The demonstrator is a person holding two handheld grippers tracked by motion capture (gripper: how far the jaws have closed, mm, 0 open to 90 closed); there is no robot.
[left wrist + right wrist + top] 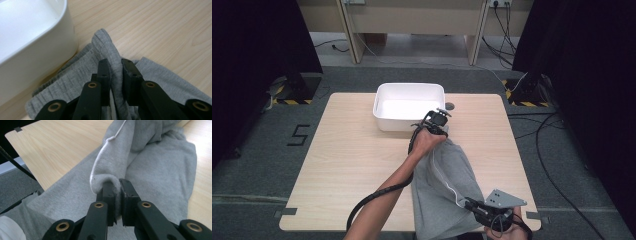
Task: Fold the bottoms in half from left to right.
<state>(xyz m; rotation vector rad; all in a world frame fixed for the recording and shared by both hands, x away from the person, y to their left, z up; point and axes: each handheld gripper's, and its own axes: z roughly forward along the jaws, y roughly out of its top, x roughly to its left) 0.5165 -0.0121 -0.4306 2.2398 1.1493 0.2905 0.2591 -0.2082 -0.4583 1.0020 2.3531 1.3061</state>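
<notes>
Grey knitted fabric garment (442, 185) lay spread on the pale wooden table (352, 160), running from the near edge up toward the white rectangular plastic tub (408, 106), and part of it hung over the table's near edge. White drawstring cord (444, 180) trailed along it.

Left gripper (435, 121) was at the garment's far end, just beside the tub. In the left gripper view its jaws were almost closed, pinching a ribbed fold of the grey cloth (115, 72) between the pads; tub wall (37, 50) close at left.

Right gripper (477, 206) was at the near right corner of the table. In the right gripper view its jaws were nearly shut on a rolled edge of the garment (112, 183), the white cord (105, 147) running up from that edge.
</notes>
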